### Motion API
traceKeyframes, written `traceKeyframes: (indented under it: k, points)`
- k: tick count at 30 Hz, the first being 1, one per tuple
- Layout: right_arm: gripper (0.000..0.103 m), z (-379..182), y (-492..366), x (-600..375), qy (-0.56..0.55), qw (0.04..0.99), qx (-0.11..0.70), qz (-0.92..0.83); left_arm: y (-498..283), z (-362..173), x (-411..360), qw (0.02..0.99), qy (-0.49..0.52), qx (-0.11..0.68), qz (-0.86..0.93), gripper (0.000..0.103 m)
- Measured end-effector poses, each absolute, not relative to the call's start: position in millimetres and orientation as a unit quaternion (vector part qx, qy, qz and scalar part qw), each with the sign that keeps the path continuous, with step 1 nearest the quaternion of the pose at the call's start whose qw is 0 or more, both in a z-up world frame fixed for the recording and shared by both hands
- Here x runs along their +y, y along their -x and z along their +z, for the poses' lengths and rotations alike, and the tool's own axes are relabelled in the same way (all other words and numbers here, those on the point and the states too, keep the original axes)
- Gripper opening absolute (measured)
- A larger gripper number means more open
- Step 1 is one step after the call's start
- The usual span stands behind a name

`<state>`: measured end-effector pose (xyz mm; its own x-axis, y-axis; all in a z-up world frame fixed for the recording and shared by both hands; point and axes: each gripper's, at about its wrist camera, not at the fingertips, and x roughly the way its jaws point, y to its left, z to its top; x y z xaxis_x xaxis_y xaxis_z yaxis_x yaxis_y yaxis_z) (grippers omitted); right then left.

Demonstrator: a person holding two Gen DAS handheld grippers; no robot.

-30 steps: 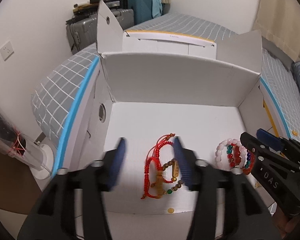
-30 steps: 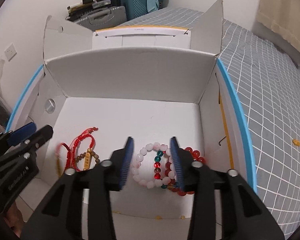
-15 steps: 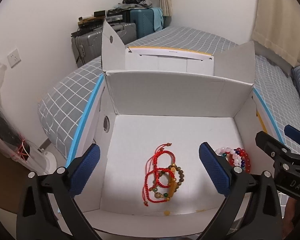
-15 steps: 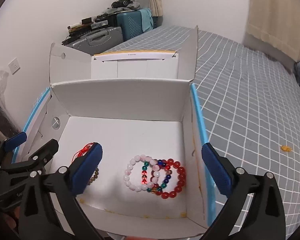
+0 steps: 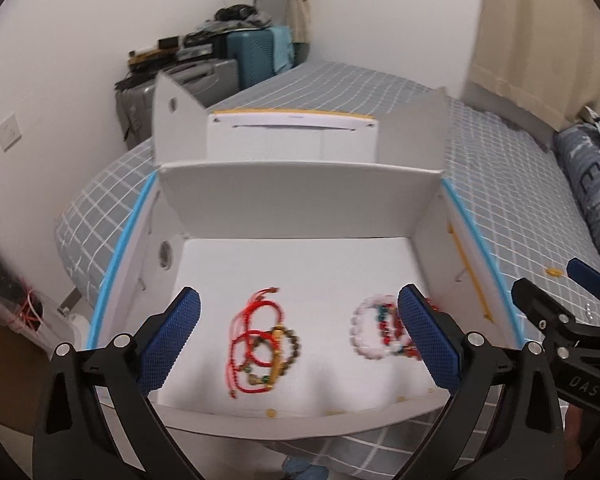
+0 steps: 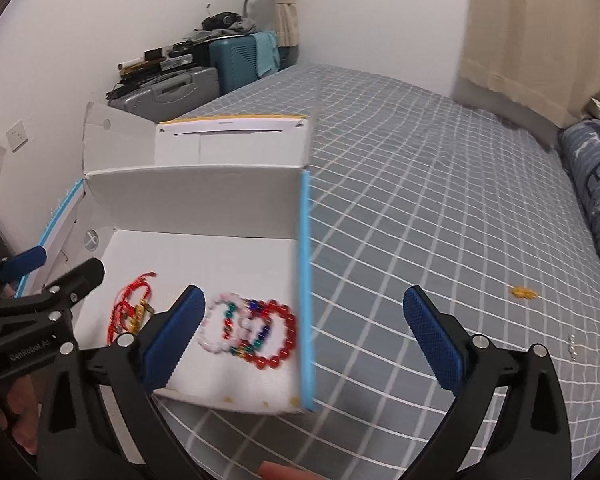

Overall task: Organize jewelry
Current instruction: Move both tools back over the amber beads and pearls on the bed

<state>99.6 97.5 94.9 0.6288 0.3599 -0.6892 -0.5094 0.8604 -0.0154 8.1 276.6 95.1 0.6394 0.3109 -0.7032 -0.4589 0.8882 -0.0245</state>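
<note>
Left wrist: red cord bracelets (image 5: 256, 344) tangled, blurred.

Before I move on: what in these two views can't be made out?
- Left wrist view: bead bracelets partly hidden behind the left gripper's finger; all motion-blurred.
- Right wrist view: red cord bracelets partly hidden by gripper fingers.
- Small items on the bedspread, one yellow, one silvery: too small to identify.
</note>
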Motion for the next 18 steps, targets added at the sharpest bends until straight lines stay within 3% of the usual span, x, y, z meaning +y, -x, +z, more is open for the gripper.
traceKeyframes:
  k: [18]
  points:
    - [0.095,112.4,-113.4,-66.7,0.087,0.923,0.359,0.108,-67.8,126.8,140.0,0.924,0.037,0.365,0.108,0.097]
